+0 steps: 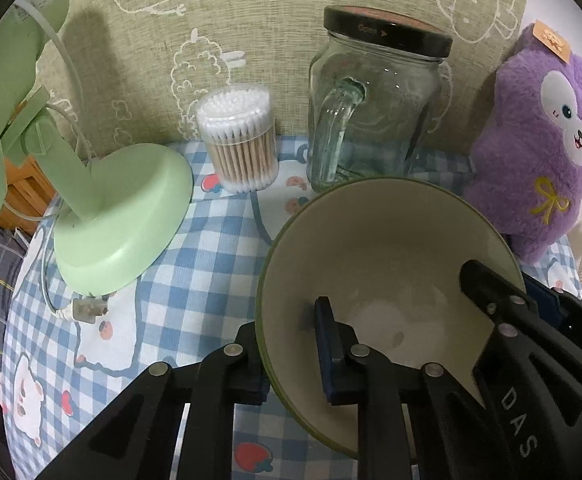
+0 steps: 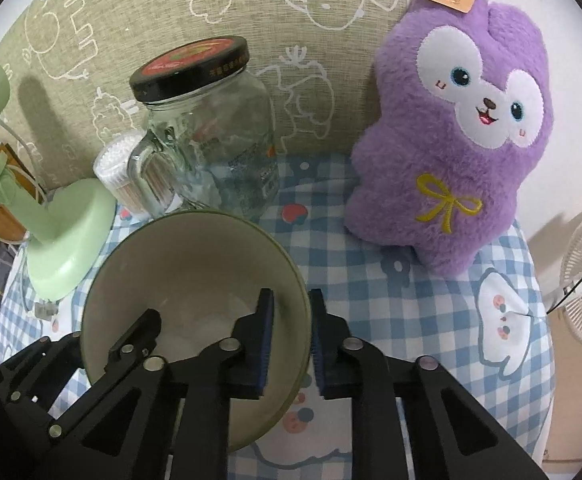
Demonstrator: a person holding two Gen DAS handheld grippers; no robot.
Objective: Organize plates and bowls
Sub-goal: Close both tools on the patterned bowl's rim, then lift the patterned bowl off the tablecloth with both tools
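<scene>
Both tools clamped on opposite rim sections of one bowl.

From left to right: a green lamp base (image 1: 119, 216) stands on the blue checked cloth (image 1: 195, 280), then a cotton swab tub (image 1: 239, 140), a lidded glass jar (image 1: 371, 112) and a purple plush toy (image 2: 459, 128) at the back. The bowl (image 1: 391, 264) sits on the cloth in front of the jar. The left tool (image 1: 291, 356) grips the bowl's left rim, one finger inside, one outside. The right tool (image 2: 291, 344) grips the right rim likewise.
</scene>
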